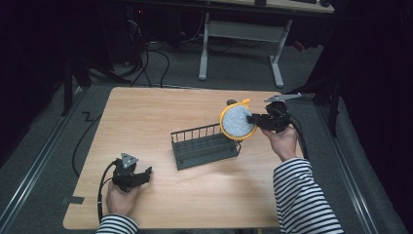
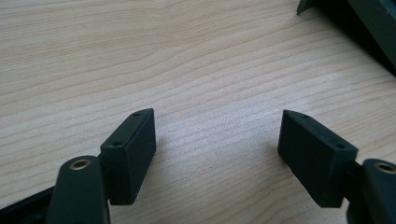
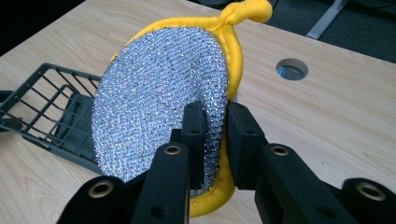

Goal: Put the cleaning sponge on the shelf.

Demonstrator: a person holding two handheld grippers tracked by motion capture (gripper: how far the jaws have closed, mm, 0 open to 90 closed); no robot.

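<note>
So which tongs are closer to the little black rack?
The right ones. The right tongs hold the sparkly yellow scrubber just above the right end of the rack. The left tongs rest open on the table, farther away near its front left.

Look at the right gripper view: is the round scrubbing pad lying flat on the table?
No: the right tongs grip the scrubbing pad by its edge, holding it upright above the table.
</note>
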